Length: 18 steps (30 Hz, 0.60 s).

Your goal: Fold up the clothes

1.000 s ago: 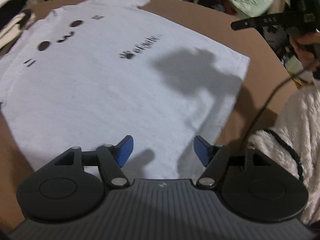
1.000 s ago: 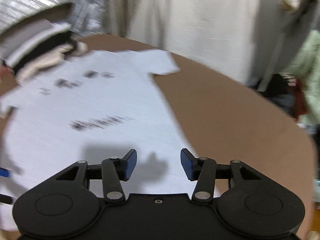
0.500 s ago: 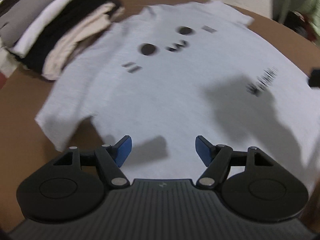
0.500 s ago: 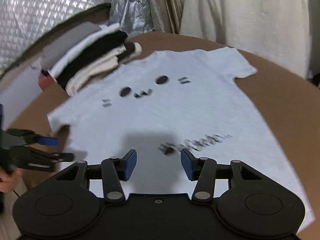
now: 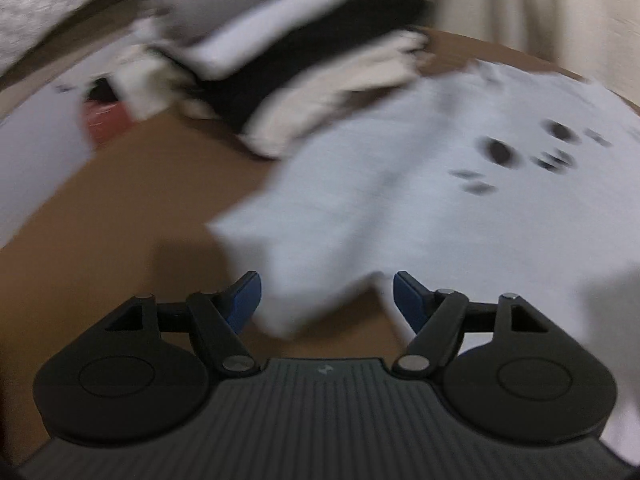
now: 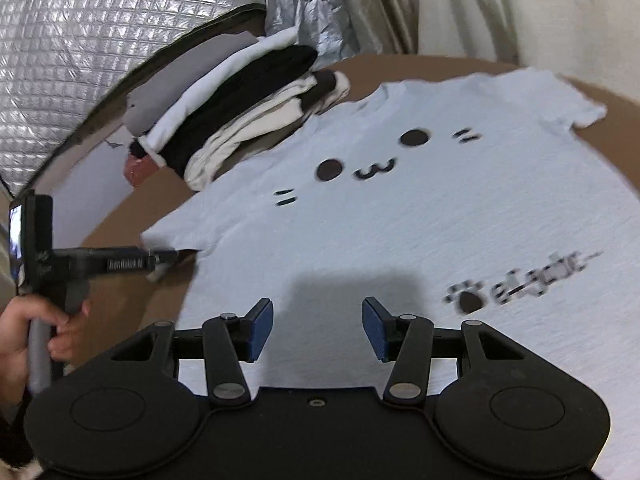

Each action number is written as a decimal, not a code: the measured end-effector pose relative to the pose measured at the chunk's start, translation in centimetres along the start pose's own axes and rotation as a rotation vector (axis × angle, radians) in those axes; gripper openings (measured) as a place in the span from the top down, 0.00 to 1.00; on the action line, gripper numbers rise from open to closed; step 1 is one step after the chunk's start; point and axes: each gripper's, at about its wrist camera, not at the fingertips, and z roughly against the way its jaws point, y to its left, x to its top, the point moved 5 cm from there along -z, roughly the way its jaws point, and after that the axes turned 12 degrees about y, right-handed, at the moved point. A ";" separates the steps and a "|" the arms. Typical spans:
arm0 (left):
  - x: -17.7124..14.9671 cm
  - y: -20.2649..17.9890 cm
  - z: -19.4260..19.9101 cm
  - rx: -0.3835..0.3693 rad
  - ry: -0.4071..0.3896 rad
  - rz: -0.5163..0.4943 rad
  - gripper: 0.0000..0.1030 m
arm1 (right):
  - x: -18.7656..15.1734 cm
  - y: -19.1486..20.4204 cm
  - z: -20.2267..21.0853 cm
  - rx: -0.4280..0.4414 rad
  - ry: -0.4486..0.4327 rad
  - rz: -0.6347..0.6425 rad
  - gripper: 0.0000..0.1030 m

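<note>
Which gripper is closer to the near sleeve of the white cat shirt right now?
Left. The left gripper is at the near sleeve, jaws opening with the sleeve's edge just ahead of them. The right gripper hovers over the shirt's body, off to the sleeve's side.

white cat-face T-shirt (image 6: 400,232), spread flat, unfolded

Your left wrist view is heavily motion-blurred: the stack of folded clothes (image 5: 304,76) and the print on the white T-shirt (image 5: 440,216) smear into streaks, while the gripper body stays sharp. Your right wrist view is clearer, with only the lettering near the hem blurred. Light falls from above and behind you, casting a soft dark shadow on the shirt (image 6: 360,292). Fisheye bends the brown table (image 6: 600,96) edge, and the corners go dark
</note>
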 end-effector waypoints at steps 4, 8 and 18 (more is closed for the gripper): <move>0.5 5.0 -1.9 -0.014 0.046 0.161 0.25 | -1.1 0.9 -2.2 0.012 0.054 0.021 0.47; 0.4 9.3 -4.9 -0.098 0.121 0.351 0.25 | -2.2 2.6 -4.1 0.051 0.103 0.061 0.47; 3.1 11.0 -10.9 -0.189 0.102 0.464 0.06 | -5.7 9.1 -7.1 0.167 0.206 0.227 0.43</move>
